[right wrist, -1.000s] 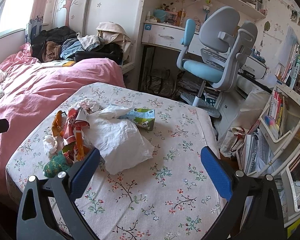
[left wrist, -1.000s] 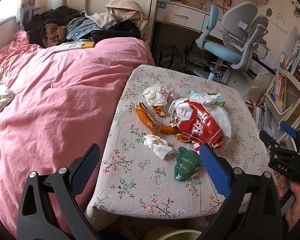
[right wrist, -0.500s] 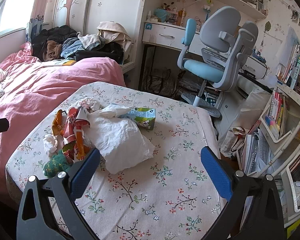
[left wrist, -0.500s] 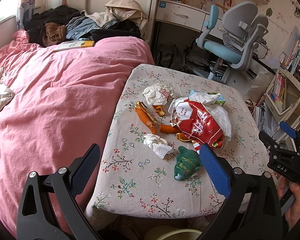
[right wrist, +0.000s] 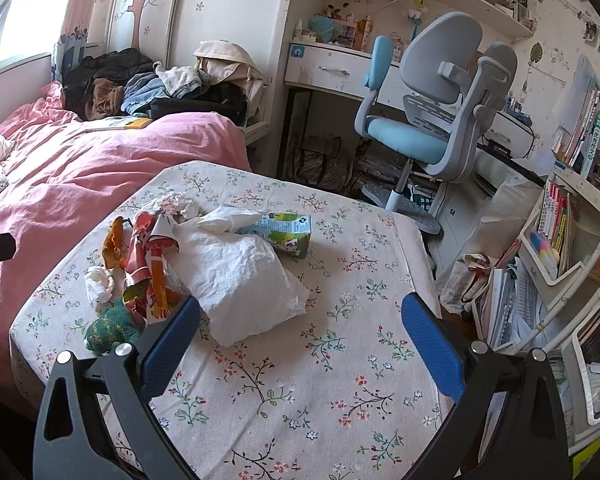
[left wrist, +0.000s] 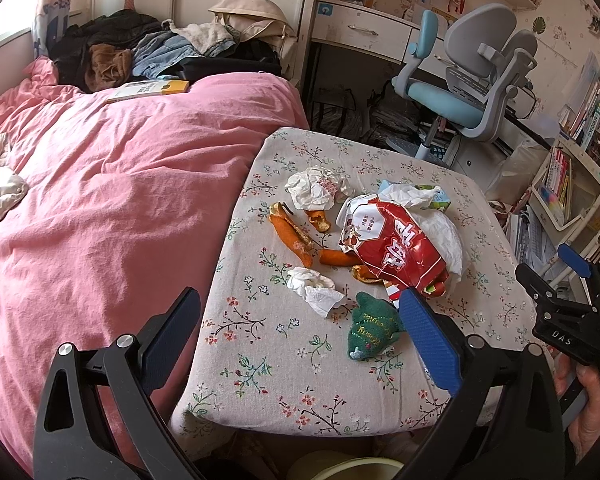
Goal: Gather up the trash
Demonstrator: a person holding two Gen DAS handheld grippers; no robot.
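Floral table (left wrist: 260, 360), trash pile (left wrist: 396, 248) beyond both grippers' wide-spread, empty fingers (left wrist: 428, 340) (green lump possibly fabric).

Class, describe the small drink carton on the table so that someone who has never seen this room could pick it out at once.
Start at the floral table beside the pink bed. Its trash lies in one heap; at the heap's far edge, toward the desk chair, the carton lies on its side, touching the white bag. It is the only boxy piece, pale blue and green; everything round it is crumpled.
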